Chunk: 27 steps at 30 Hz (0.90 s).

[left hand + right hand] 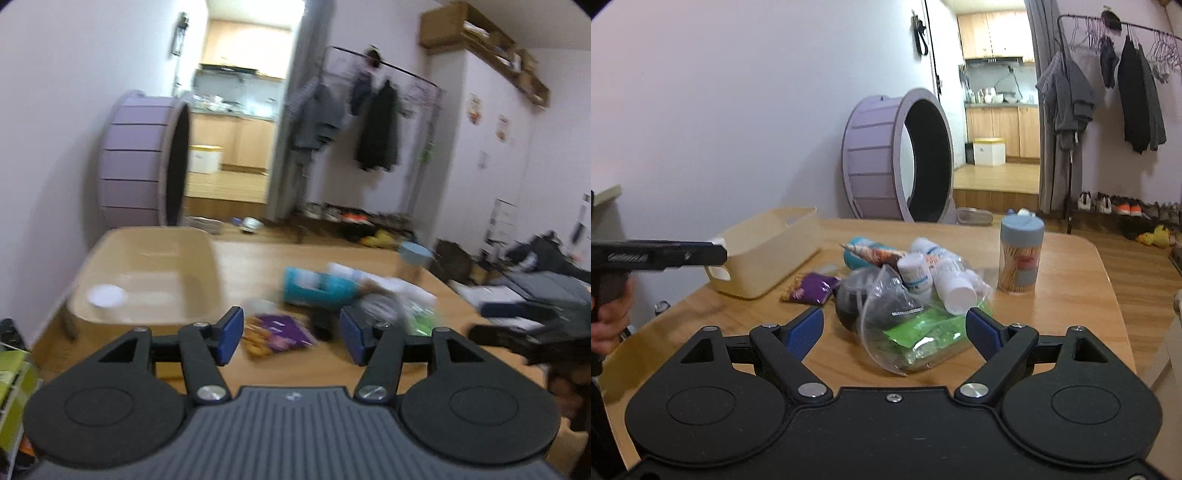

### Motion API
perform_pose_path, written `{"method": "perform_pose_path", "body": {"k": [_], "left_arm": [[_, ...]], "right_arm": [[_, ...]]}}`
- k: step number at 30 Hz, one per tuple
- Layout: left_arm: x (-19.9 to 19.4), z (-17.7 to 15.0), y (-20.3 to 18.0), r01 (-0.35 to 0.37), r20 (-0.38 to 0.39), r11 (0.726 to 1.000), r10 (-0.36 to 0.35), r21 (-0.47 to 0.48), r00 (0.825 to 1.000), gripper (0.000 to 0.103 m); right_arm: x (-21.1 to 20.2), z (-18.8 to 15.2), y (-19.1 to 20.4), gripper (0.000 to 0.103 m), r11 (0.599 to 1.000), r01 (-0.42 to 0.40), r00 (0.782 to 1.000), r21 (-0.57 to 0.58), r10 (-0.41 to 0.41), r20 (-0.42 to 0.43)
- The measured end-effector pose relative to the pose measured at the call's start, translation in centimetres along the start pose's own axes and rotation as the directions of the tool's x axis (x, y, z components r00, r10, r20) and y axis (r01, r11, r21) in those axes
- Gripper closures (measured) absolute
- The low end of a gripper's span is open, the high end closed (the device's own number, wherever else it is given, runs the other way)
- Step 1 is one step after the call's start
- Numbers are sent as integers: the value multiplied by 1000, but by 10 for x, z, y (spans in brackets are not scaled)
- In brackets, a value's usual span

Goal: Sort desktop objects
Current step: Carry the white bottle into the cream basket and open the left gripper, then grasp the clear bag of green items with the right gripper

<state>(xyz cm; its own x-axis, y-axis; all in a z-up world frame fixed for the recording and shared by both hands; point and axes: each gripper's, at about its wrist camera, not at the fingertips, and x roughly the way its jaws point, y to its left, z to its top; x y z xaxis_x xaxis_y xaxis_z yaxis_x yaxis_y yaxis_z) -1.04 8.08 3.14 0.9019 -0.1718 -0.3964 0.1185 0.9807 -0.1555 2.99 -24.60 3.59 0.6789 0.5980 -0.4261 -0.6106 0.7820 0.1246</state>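
From my left gripper (291, 334), jaws wide and holding nothing, I see a white lid (106, 296) in the bin (199, 258). From my right gripper (894, 328), jaws also wide and bare, bottles (951, 280), a bag (905, 332) and a jar (1021, 254) sit on the worktop (1071, 295), left to sort.

We see a smooth wood-grain desk (1071, 280), a matt cream plastic bin (764, 254), a glossy clear plastic bag (886, 332), and white plastic bottles (955, 284).
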Motion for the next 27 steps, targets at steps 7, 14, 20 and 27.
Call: {"method": "perform_pose_path", "body": {"k": [7, 14, 20, 27], "left_arm": [[14, -14, -16, 61, -52, 998, -60, 19, 997, 46], [13, -16, -15, 66, -58, 998, -66, -11, 996, 46], [8, -18, -16, 64, -55, 998, -65, -16, 996, 46], [9, -18, -17, 71, -58, 997, -72, -16, 996, 46]], "right_arm": [[27, -1, -10, 19, 999, 48, 997, 5, -47, -64], [54, -3, -16, 28, 997, 68, 991, 25, -65, -121], [51, -5, -23, 85, 995, 18, 989, 101, -3, -148], [16, -14, -13, 99, 989, -84, 982, 125, 103, -156]]}}
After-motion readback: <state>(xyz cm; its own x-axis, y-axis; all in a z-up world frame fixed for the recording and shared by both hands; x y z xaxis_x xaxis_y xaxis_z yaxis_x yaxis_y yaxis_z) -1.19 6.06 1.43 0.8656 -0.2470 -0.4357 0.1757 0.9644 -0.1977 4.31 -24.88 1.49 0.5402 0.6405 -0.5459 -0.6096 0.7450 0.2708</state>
